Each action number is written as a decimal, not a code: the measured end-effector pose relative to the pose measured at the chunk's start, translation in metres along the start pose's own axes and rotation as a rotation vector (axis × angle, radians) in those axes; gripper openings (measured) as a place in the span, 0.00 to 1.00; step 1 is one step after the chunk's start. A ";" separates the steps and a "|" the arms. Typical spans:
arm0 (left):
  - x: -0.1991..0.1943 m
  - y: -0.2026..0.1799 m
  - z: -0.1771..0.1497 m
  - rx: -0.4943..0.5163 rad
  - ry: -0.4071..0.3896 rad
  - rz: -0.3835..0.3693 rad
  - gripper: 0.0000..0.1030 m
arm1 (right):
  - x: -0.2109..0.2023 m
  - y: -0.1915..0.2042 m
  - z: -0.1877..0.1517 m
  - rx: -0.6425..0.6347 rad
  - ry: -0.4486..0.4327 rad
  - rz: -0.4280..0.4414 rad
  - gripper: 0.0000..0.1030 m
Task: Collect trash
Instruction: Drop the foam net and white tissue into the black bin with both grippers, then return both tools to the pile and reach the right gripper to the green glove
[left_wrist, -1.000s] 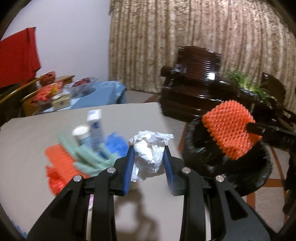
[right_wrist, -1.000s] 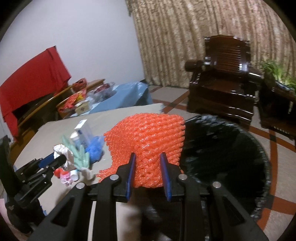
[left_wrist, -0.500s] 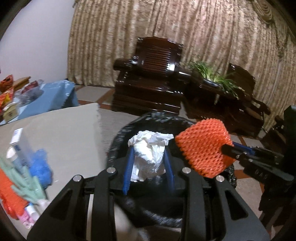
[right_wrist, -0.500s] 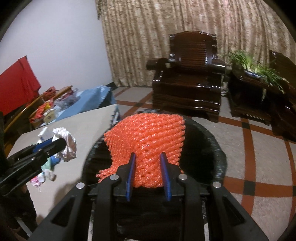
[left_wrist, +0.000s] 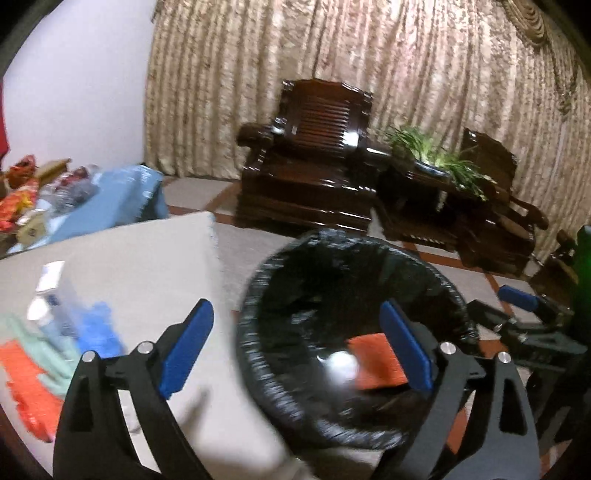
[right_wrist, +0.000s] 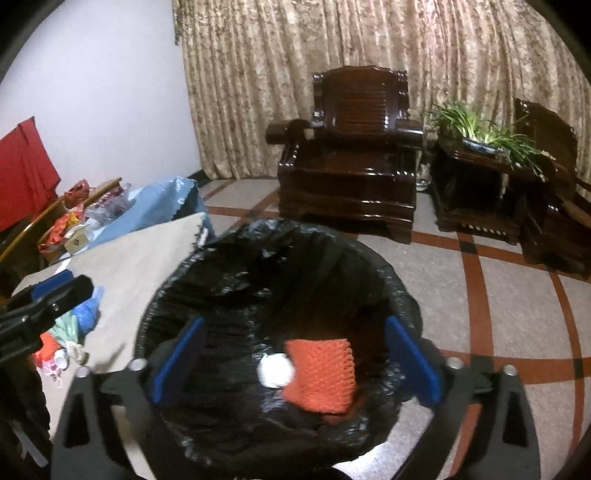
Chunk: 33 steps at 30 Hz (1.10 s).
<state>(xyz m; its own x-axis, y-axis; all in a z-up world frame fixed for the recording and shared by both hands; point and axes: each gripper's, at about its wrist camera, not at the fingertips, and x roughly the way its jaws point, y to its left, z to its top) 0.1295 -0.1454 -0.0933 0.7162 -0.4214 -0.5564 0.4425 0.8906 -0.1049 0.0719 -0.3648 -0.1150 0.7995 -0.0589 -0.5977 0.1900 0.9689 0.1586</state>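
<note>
Trash sits inside the round bin lined with a black plastic bag (right_wrist: 402, 295): an orange foam mesh sleeve (right_wrist: 320, 374) lies flat on the bag's bottom, and a crumpled white paper wad (right_wrist: 276, 370) rests touching its left edge. In the left wrist view both pieces appear blurred in the same bin (left_wrist: 454, 295), the orange sleeve (left_wrist: 376, 360) beside the white wad (left_wrist: 341, 363).

The right tongs (right_wrist: 295, 360) hang over the bin mouth with their blue pads spread wide apart, gripping nothing. The left tongs (left_wrist: 297, 347) are likewise released, blue pads far apart and bare, one pad over the table and the other over the bin. Each pair of tongs shows at the edge of the other's view.

More trash remains on the beige cloth-covered table (left_wrist: 147, 258) just left of the bin: a small white and blue carton (left_wrist: 55, 291), a blue crumpled piece (left_wrist: 99, 332), pale green foam strips (left_wrist: 44, 354) and another orange mesh piece (left_wrist: 29, 387), all heaped close together and blurred. In the right wrist view this heap (right_wrist: 70, 332) is partly hidden behind the left tongs.

Behind the bin stand a dark wooden armchair (right_wrist: 354, 155), a green potted plant (right_wrist: 484, 125) on a dark side table, and a beige patterned curtain (right_wrist: 369, 44).
</note>
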 end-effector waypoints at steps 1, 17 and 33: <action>-0.006 0.007 0.000 -0.003 -0.004 0.015 0.88 | -0.001 0.006 0.000 -0.006 0.001 0.022 0.94; -0.118 0.149 -0.046 -0.154 -0.026 0.374 0.90 | 0.007 0.168 -0.012 -0.203 -0.020 0.327 0.94; -0.132 0.234 -0.096 -0.260 0.042 0.529 0.89 | 0.079 0.283 -0.052 -0.351 0.131 0.438 0.79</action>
<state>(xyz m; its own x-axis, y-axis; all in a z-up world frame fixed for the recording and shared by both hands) 0.0866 0.1347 -0.1238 0.7791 0.0937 -0.6199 -0.1194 0.9929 0.0001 0.1593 -0.0826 -0.1589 0.6793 0.3744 -0.6312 -0.3613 0.9192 0.1565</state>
